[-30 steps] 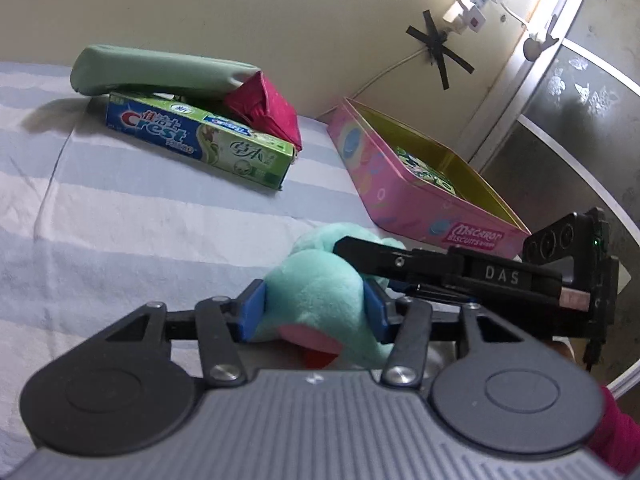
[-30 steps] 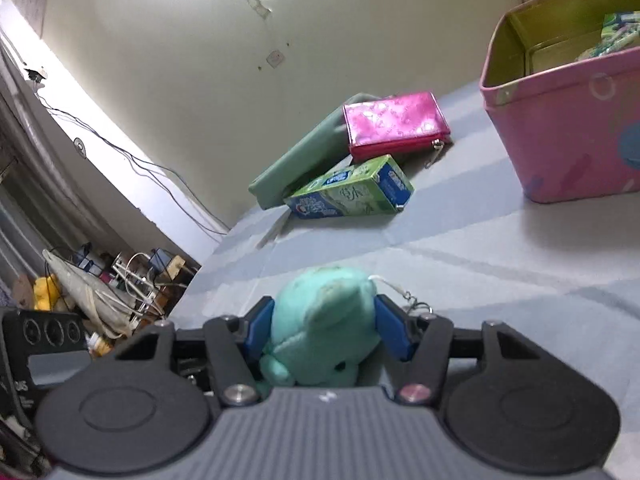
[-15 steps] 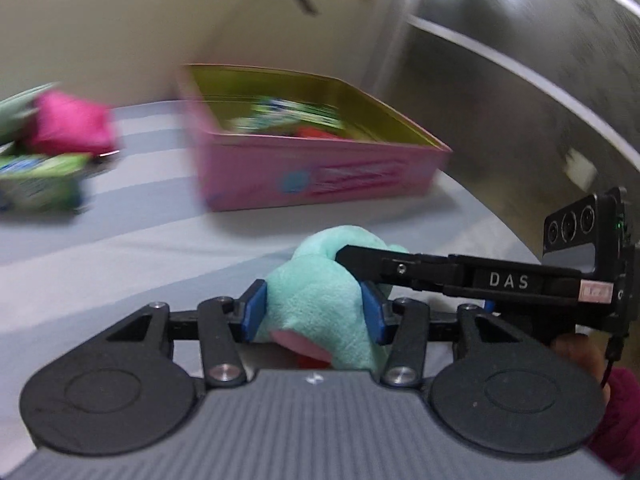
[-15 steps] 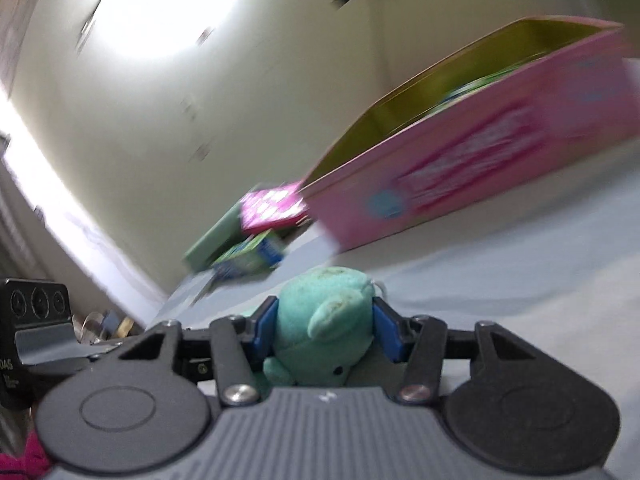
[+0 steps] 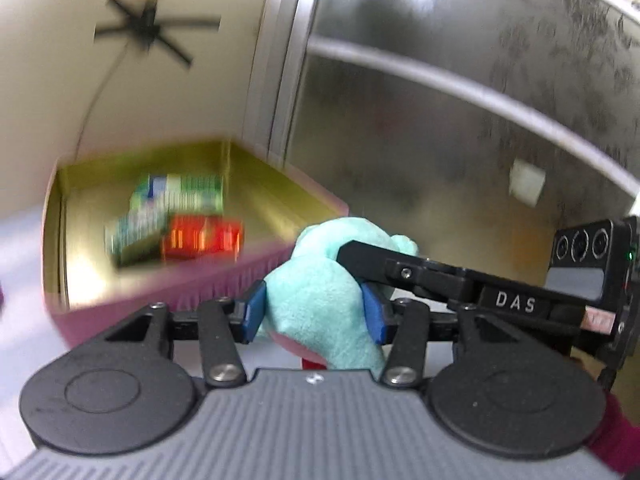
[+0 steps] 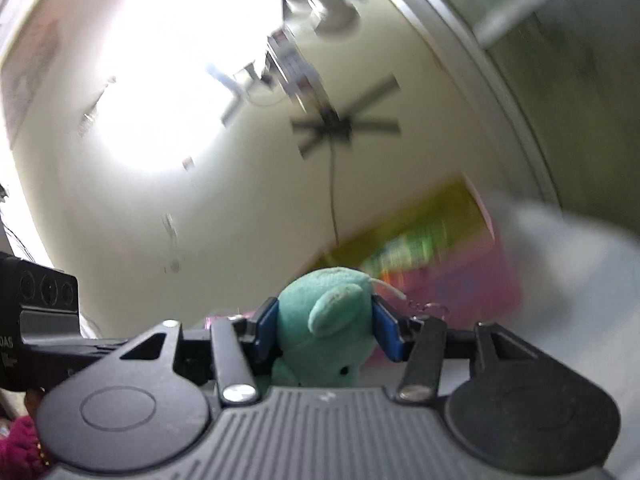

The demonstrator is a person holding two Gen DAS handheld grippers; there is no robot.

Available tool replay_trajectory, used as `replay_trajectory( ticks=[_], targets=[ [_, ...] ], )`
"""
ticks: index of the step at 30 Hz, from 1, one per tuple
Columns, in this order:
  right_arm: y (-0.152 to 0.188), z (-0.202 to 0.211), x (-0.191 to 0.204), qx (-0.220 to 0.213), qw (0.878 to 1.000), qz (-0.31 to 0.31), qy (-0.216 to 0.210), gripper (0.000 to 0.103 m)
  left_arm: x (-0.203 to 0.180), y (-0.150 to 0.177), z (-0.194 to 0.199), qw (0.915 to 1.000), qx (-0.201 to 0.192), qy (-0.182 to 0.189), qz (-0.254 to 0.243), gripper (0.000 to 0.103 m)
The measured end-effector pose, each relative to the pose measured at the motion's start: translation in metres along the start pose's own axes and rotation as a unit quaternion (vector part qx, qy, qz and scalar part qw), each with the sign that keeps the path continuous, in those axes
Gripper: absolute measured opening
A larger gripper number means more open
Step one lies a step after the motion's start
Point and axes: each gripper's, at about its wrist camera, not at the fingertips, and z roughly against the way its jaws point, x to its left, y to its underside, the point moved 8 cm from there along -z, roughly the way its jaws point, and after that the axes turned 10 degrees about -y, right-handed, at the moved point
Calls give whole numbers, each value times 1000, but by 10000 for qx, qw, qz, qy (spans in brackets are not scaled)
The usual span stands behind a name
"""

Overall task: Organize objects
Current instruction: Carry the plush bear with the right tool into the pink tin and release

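Swung from the striped cloth toward the tin (image 5: 168, 296) — now just ahead, lower left of the toy (image 5: 320, 292). Left gripper (image 5: 312, 312) and right gripper (image 6: 326, 328) both pinching the toy, held aloft beside the tin's near wall — not yet over it.

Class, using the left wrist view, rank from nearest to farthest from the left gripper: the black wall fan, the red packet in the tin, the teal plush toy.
1. Teal plush toy, between its pads.
2. Red packet, inside the tin ahead-left.
3. Black wall fan, high on the wall.
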Motion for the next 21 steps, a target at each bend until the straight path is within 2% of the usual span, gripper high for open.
replay_trajectory(
  ticks=[3,6,10,14,16,17,18,21],
  targets=[
    [-31,-11,-2,-313,9993,160,-79,49,-4,-31,-6,9992,-367,-107,-107,52],
    [-52,-24,-13,-506,9985,210,-92,49,0,-51,-22,9983,-551,-153,-91,52],
    [-64,-46,-37,-511,9986,99,-103,49,9,-58,-48,9983,-545,-219,-28,52],
    [-62,-72,-62,-307,9995,-35,-58,50,23,-57,-78,9986,-389,-338,107,56],
    [-61,-87,-76,-203,9995,28,231,62,36,-57,-91,9972,-284,-671,159,61],
    [-59,-92,-83,-231,9980,109,574,74,43,-55,-99,9949,-198,-968,200,61],
    [-59,-95,-88,-311,9956,203,865,80,51,-54,-107,9917,-86,-1258,248,61],
    [-54,-98,-88,-283,9937,437,994,80,67,-41,-119,9837,326,-1724,389,61]
  ],
)
